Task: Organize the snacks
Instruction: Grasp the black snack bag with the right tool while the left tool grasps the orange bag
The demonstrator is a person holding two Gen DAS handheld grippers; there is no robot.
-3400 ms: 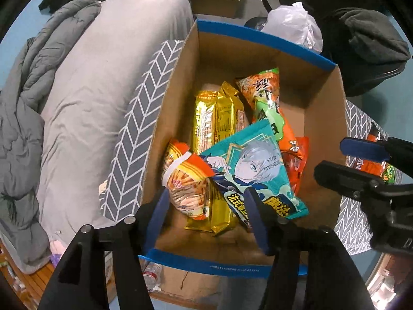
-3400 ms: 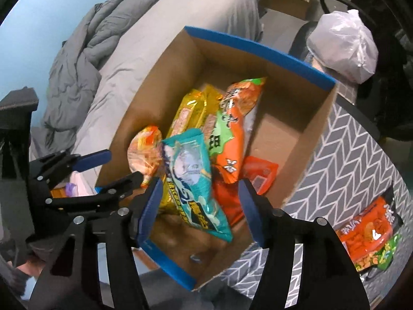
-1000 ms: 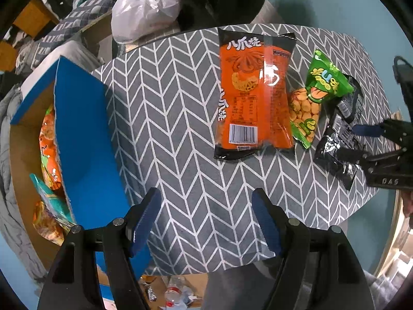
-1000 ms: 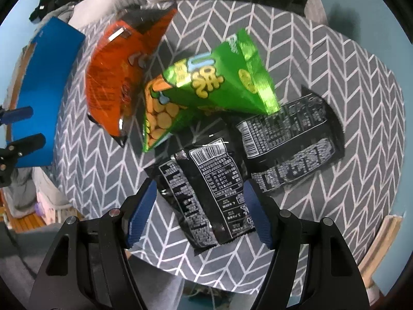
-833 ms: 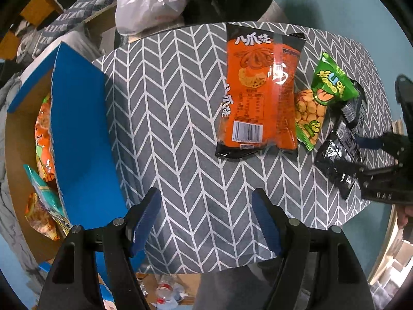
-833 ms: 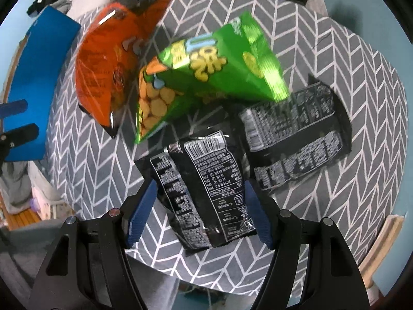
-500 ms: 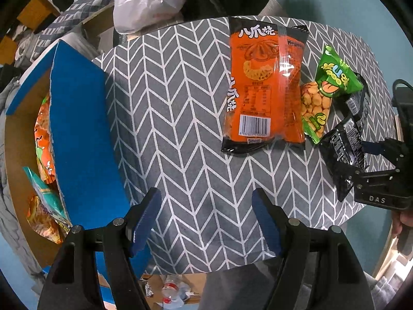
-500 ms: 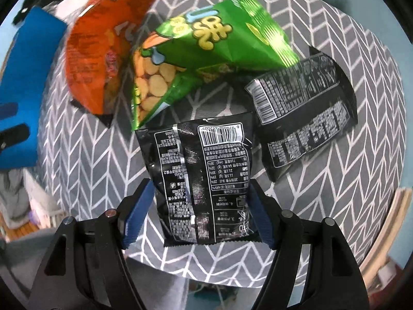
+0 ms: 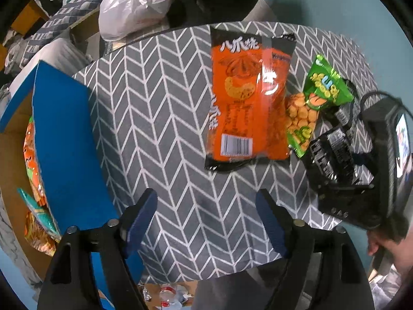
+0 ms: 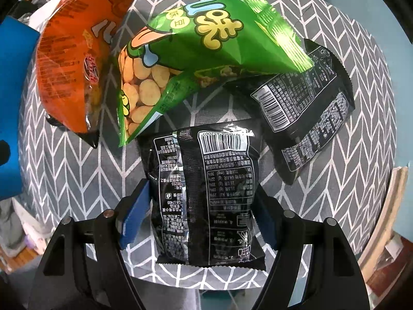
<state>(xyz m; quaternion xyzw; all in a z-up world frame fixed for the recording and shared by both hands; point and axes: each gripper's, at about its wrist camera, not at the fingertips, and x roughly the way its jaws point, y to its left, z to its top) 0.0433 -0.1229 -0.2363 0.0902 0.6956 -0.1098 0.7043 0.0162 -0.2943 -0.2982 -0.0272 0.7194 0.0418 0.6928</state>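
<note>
Grey cloth: a round table (image 9: 167, 118) is covered by it in a white zigzag pattern; the snacks not yet sorted are laid out on it, toward its right side in the left wrist view.
Box: a cardboard box (image 9: 67, 139) with blue outer walls is stood against the table's left edge, so that packets can be dropped in from the table; orange and teal packets are already seen inside it.
Orange bag (image 9: 247, 103): the largest packet on the cloth, laid flat and barcode up, well ahead of the left gripper.
Green bag (image 10: 206, 49): propped partly over the orange bag and over one black packet, so it is judged to be left until those around it are cleared.
Far black packet (image 10: 304, 103): laid flat at the right, its top corner tucked under the green bag.
Near black packet (image 10: 209, 196): laid printed back up, free of the pile on its near end, hence picked first.
Right gripper (image 10: 198, 206): pointed down with the near black packet framed between its blue pads; the jaws have just been opening and a small gap is seen at each side, so no grip is made yet.
Left gripper (image 9: 206, 219): held above bare cloth beside the box, spread wide after just opening further, nothing between the pads.
</note>
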